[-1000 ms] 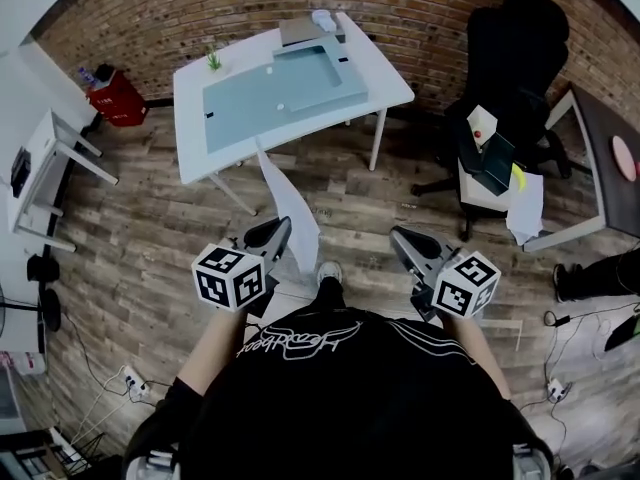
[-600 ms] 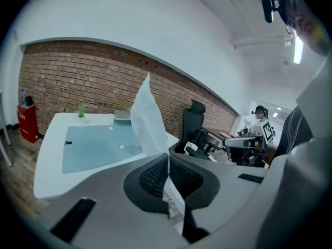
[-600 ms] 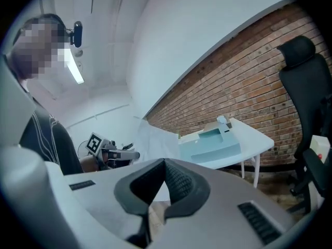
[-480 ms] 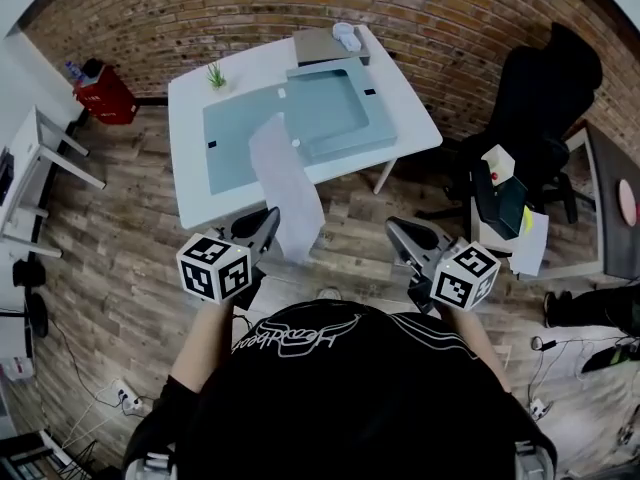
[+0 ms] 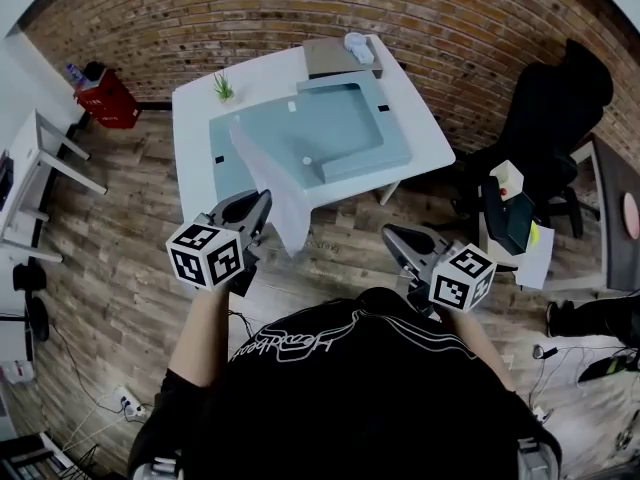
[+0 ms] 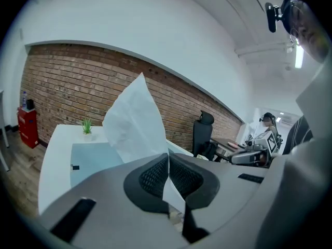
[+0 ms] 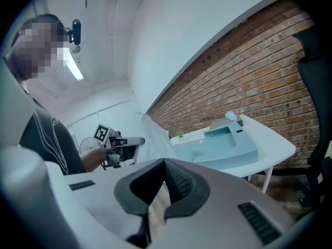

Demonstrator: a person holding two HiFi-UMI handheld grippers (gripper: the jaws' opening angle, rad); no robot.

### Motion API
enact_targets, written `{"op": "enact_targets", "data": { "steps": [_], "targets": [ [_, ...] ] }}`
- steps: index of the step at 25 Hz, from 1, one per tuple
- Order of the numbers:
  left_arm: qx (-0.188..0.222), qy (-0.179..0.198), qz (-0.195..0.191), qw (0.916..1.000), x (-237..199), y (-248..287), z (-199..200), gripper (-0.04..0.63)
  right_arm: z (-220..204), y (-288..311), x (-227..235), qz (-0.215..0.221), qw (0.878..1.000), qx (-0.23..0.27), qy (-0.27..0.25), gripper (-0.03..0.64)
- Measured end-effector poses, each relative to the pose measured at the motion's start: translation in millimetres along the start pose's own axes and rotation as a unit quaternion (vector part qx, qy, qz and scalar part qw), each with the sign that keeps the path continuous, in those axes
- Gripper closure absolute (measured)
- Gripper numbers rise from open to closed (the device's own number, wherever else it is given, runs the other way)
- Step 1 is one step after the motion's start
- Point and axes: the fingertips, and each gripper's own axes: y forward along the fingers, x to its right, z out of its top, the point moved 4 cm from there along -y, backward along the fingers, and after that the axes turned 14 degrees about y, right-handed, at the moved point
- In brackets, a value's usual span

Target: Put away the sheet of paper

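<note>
The white sheet of paper (image 5: pixel 268 180) stands up crumpled from my left gripper (image 5: pixel 257 206), which is shut on its lower edge. In the left gripper view the paper (image 6: pixel 132 123) rises from between the closed pads (image 6: pixel 155 175). It hangs over the near edge of the white table (image 5: pixel 192 133), beside the pale blue tray (image 5: pixel 345 128). My right gripper (image 5: pixel 394 238) is shut and holds nothing, off the table's near right corner. In the right gripper view its jaws (image 7: pixel 165 162) meet, and the left gripper (image 7: pixel 127 141) with the paper (image 7: pixel 156 138) shows at left.
On the table stand a small green plant (image 5: pixel 222 88) and a grey box (image 5: pixel 335 58) with a white object (image 5: pixel 358 43). A red bin (image 5: pixel 105 98) is at the far left. A black office chair (image 5: pixel 560 108) and a cluttered side table (image 5: pixel 510 218) are at the right.
The table has come closer in the head view. My left gripper has carried the paper forward, from over the wood floor to the table's near edge. The right gripper stays shut.
</note>
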Motion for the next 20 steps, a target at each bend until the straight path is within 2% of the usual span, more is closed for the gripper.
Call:
{"op": "enact_targets", "data": {
  "steps": [5, 11, 20],
  "targets": [
    [0.011, -0.005, 0.005, 0.9999, -13.3, 5.3, 9.1, 0.565, 9.9, 16.7, 0.5, 0.014, 1.0, -0.01, -0.004, 0.615],
    [0.037, -0.038, 0.02, 0.9984, -36.0, 15.3, 22.8, 0.565, 23.4, 39.9, 13.1, 0.034, 0.999, -0.023, -0.008, 0.615],
    [0.036, -0.096, 0.031, 0.9943, -76.0, 42.4, 29.1, 0.565, 72.0, 94.3, 32.9, 0.073, 0.996, -0.039, -0.012, 0.615]
  ]
}}
